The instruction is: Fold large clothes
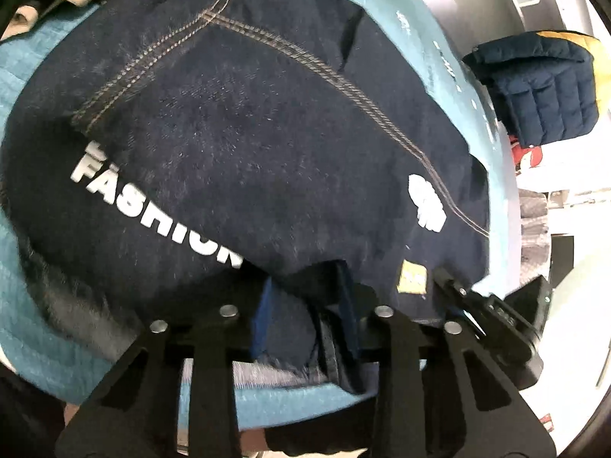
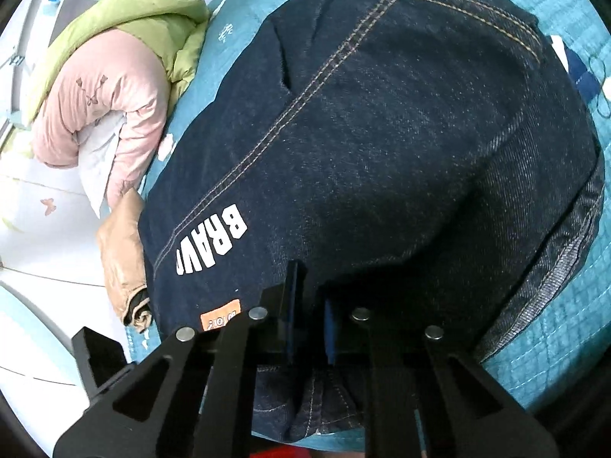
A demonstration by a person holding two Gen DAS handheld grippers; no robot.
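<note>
Left wrist view: the left gripper (image 1: pixel 305 313) and right gripper (image 2: pixel 309 324) each pinch a lower-frame edge of the dark denim garment (image 1: pixel 244 122), which looks heavy, thick and limp, best held by its stitched seams.

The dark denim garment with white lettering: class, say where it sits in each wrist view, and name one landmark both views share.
Left wrist view: the denim garment fills the centre, "FASHION" at lower left.
Right wrist view: the denim garment fills centre and right, "BRAV" at lower left.
Shared landmark: the teal bedspread beneath it.
</note>
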